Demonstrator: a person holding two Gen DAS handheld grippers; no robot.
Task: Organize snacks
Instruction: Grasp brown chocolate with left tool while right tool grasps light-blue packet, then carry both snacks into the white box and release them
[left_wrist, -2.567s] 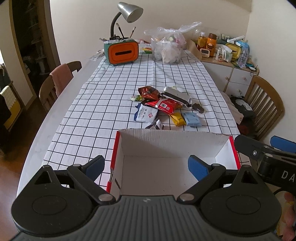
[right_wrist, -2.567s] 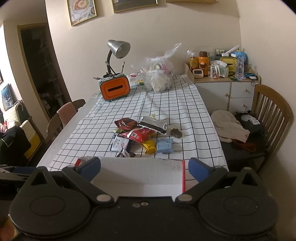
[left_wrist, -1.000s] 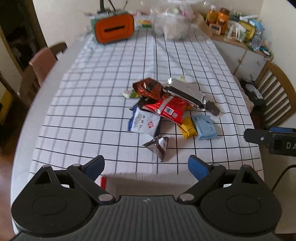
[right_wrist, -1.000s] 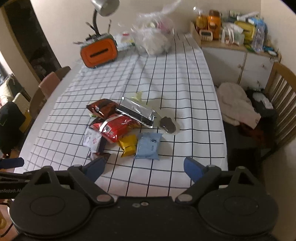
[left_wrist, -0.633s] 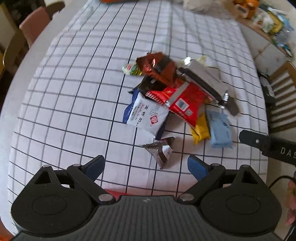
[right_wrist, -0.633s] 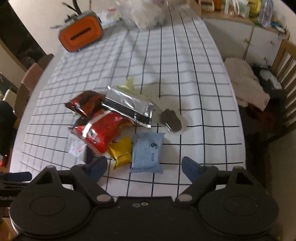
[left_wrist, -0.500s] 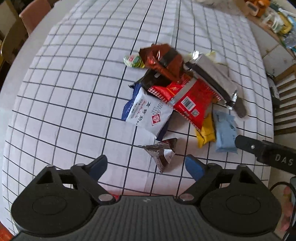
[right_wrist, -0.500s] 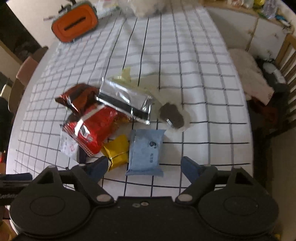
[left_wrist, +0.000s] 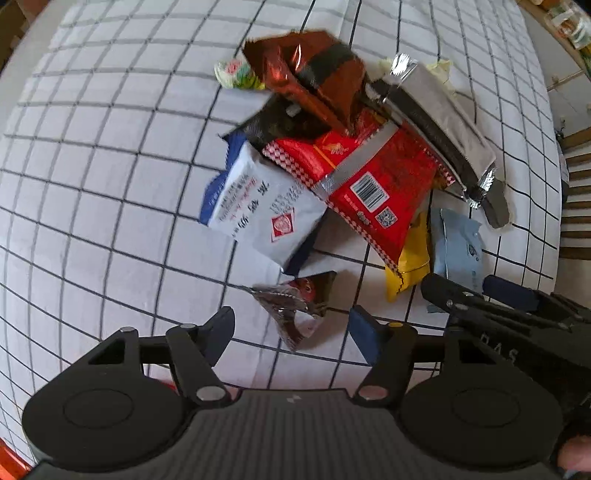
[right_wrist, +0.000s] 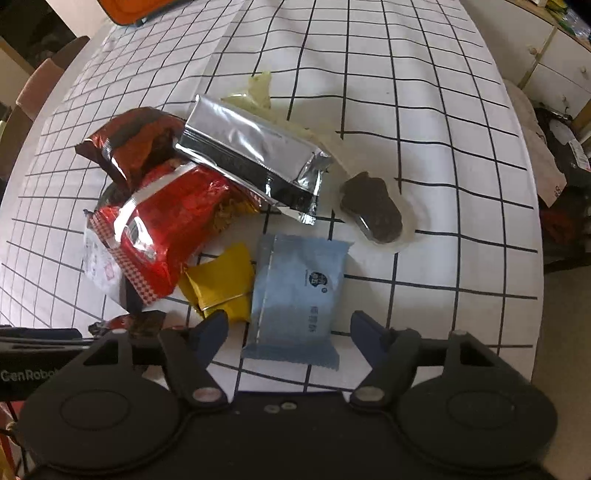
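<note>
Both wrist cameras look steeply down, close over the table (left_wrist: 92, 155). Each view shares the red packet (left_wrist: 373, 184) (right_wrist: 162, 229), yellow packet (right_wrist: 221, 280) and blue packet (right_wrist: 295, 291).

"GenRobo…", seemingly cut off, on the left gripper (right_wrist: 44, 374) body

Both hand-held grippers have dropped from above the box to just over the snack pile and tipped downward. The left hand-held gripper (left_wrist: 291, 326) now brackets the dark foil packet (left_wrist: 295, 304), jaws closing; the right hand-held gripper (right_wrist: 290, 330) brackets the blue packet (right_wrist: 295, 295), jaws closing. The box, lamp and room have left view.
</note>
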